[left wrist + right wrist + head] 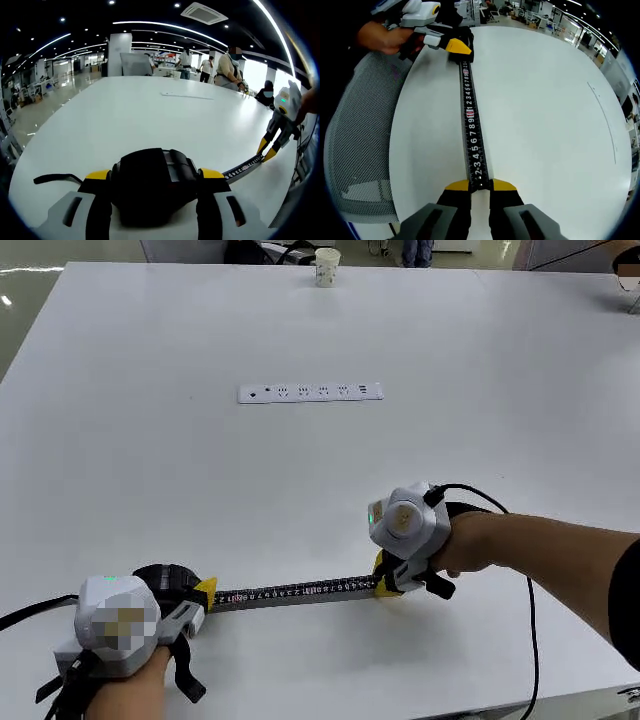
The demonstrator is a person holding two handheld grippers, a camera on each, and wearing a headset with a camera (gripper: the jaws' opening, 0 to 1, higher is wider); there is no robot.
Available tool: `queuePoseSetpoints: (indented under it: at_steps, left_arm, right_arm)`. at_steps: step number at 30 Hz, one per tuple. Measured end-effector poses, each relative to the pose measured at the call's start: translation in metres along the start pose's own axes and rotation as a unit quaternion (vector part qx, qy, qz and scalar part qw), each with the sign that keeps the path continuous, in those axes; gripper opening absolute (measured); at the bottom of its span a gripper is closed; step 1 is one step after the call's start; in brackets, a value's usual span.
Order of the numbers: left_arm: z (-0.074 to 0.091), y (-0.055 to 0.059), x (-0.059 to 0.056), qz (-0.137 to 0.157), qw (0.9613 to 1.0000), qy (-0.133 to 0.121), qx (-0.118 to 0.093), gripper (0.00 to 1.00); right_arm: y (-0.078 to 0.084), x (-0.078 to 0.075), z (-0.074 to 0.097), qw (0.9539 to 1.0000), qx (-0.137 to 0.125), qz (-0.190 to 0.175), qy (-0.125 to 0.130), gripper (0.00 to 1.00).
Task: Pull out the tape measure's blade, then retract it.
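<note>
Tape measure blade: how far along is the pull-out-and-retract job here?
Done so far: the blade lies drawn out across the table. In hand: the left gripper clamps the case, and the right gripper pinches the blade's end. Left to do: retracting it into the case.

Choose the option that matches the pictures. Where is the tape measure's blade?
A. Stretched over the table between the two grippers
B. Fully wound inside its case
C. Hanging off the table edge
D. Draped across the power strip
A: the blade lies along the table, running from the black case held in the left gripper to the right gripper, which pinches its free end.
</note>
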State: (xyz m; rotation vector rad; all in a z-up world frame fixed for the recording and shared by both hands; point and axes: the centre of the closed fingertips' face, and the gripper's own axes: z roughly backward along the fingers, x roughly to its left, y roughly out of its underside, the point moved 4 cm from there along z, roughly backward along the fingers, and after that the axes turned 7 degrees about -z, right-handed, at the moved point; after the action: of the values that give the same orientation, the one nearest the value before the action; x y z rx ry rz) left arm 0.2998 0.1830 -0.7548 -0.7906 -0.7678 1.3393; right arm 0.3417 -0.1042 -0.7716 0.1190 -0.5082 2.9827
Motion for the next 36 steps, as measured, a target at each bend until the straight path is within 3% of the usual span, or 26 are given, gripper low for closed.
queuePoseSetpoints:
  at_steps: [25, 36]
  left_arm:
    - [0.0001, 0.0018, -0.0009, 0.008, 0.9996, 0.016, 0.02, 0.64]
    - [-0.0012, 0.002, -0.0004, 0.01, 0.9994, 0.02, 0.026, 0.64]
  right_arm:
    - [-0.0047, 0.0016, -0.0012, 0.9997, 0.015, -0.019, 0.004, 0.1]
    - [-0.0063, 0.002, -0.0022, 0.9996, 0.01, -0.026, 0.001, 0.1]
